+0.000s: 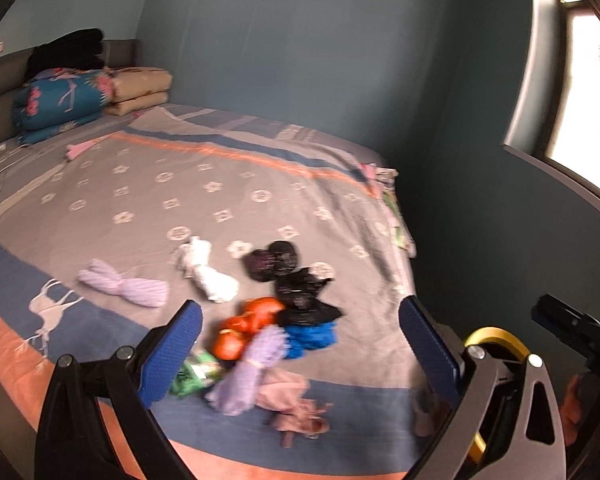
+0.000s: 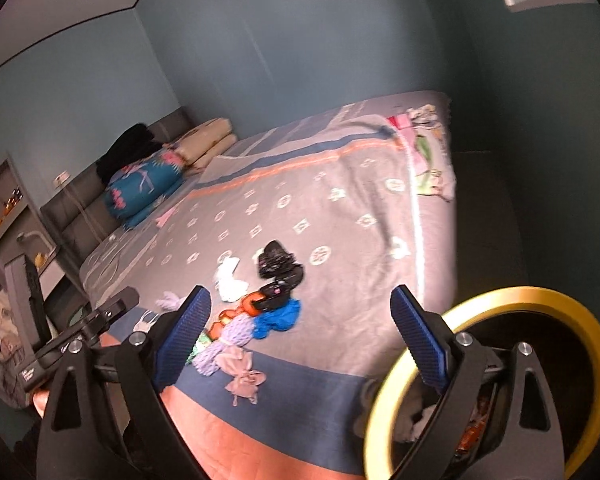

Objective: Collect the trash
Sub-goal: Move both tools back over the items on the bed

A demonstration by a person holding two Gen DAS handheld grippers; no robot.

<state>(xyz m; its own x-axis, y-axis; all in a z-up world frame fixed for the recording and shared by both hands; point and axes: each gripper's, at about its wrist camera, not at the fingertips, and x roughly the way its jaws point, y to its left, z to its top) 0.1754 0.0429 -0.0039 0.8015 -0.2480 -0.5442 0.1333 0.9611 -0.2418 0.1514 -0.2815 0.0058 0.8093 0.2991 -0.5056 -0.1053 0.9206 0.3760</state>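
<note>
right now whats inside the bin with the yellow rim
Looking into the yellow-rimmed bin from the right wrist view: some crumpled white and orange scraps near its wall. The right claw hangs open in front, hiding much of the inside; the rest is dark.

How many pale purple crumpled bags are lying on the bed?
2. One pale purple crumpled bag lies apart, left of the pile; the other sits at the pile's near end. More may be hidden underneath.

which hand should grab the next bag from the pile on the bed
Probably left: its open tool frames the bag pile dead centre, while the right tool has it off to one side, nearer the yellow-rimmed bin.
</note>
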